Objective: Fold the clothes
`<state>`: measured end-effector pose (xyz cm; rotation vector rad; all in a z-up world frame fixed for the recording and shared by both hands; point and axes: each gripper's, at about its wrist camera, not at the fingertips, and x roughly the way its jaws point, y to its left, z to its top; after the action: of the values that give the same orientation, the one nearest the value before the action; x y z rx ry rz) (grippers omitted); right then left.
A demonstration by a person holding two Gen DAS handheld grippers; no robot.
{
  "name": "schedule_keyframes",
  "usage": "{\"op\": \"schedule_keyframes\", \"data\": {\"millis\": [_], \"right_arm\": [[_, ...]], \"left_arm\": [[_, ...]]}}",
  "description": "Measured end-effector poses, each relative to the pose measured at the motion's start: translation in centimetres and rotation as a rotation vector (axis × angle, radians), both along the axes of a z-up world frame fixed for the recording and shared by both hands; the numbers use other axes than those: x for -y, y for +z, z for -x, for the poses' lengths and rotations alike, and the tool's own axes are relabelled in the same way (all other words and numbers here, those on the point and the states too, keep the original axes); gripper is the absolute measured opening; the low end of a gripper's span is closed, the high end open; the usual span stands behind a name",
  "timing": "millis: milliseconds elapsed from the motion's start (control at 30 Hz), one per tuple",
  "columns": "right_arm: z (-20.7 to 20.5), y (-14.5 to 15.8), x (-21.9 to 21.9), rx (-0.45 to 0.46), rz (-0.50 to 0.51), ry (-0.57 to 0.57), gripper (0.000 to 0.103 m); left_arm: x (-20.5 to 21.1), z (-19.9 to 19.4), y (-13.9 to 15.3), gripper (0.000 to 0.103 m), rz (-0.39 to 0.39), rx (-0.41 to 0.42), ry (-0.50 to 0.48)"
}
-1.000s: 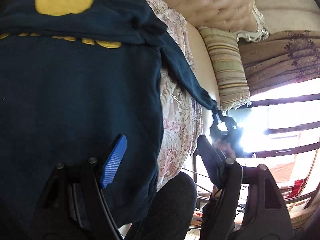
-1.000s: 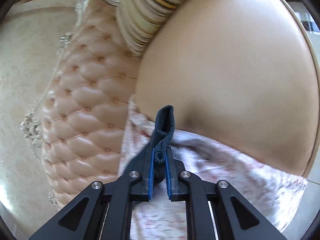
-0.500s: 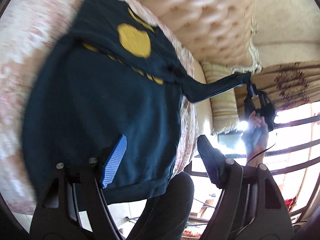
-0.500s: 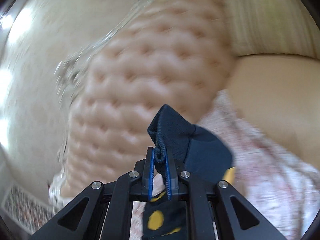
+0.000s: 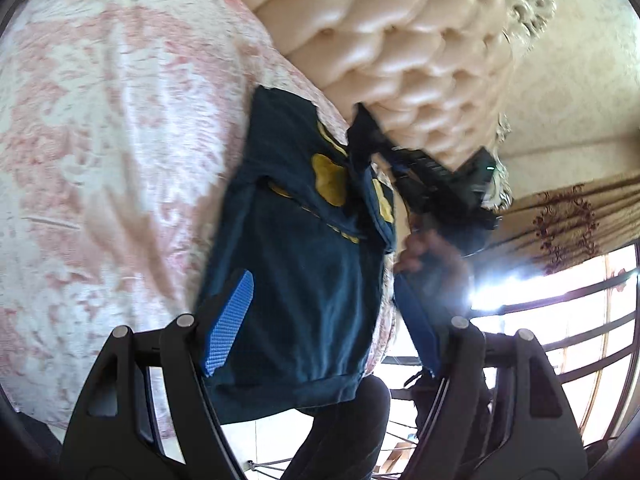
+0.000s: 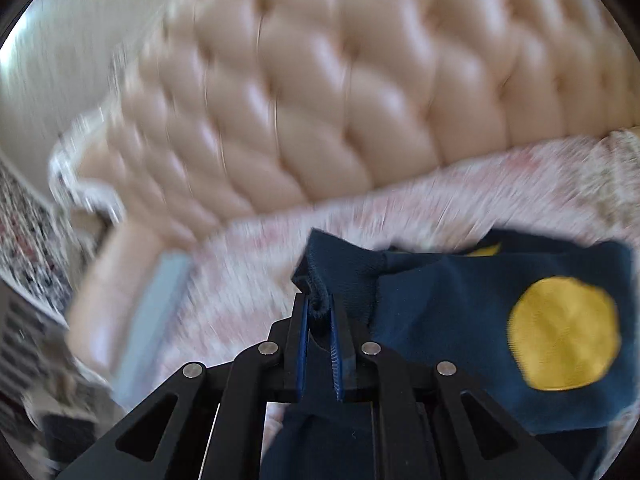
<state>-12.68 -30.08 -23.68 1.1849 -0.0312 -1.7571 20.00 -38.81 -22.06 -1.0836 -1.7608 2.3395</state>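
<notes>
A navy sweatshirt [image 5: 304, 280] with yellow patches [image 5: 330, 178] lies flat on the pink-flowered bed cover [image 5: 100, 160]. My left gripper [image 5: 324, 280] hovers open above its lower half, and nothing sits between the blue pads [image 5: 230, 320]. My right gripper [image 6: 318, 304] is shut on the ribbed sleeve cuff [image 6: 316, 256] and holds the sleeve over the sweatshirt's [image 6: 460, 312] chest, near a round yellow patch [image 6: 564, 332]. In the left wrist view the right gripper [image 5: 372, 140] and the hand [image 5: 432, 252] holding it show above the garment's upper right.
A tufted beige headboard [image 6: 340, 100] rises behind the bed. A patterned curtain [image 5: 568, 216] and a barred bright window [image 5: 580, 312] stand to the right. A dark trouser leg [image 5: 348, 420] is at the bed's near edge. Both views are motion-blurred.
The right gripper has carried the sleeve from out beyond the bed's right side up and across onto the sweatshirt's chest. The left gripper has drawn back, so the garment looks smaller.
</notes>
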Motion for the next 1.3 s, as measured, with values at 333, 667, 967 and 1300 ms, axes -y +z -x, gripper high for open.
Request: {"op": "schedule_keyframes", "data": {"millis": [333, 667, 967, 1300], "right_arm": [[-2.9, -3.8, 0.1, -0.07, -0.104, 0.024, 0.01], [-5.4, -3.3, 2.0, -0.149, -0.109, 0.068, 0.01], [-3.3, -8.0, 3.7, 0.075, -0.198, 0.113, 0.011], [-4.1, -8.4, 3.5, 0.12, -0.116, 0.126, 0.056]], "left_arm": [[0.4, 1.5, -2.0, 0.076, -0.015, 0.001, -0.005], [2.6, 3.9, -3.5, 0.075, -0.159, -0.079, 0.101], [1.5, 4.4, -3.3, 0.076, -0.106, -0.141, 0.178], [4.7, 9.7, -5.8, 0.076, -0.285, -0.139, 0.213]]}}
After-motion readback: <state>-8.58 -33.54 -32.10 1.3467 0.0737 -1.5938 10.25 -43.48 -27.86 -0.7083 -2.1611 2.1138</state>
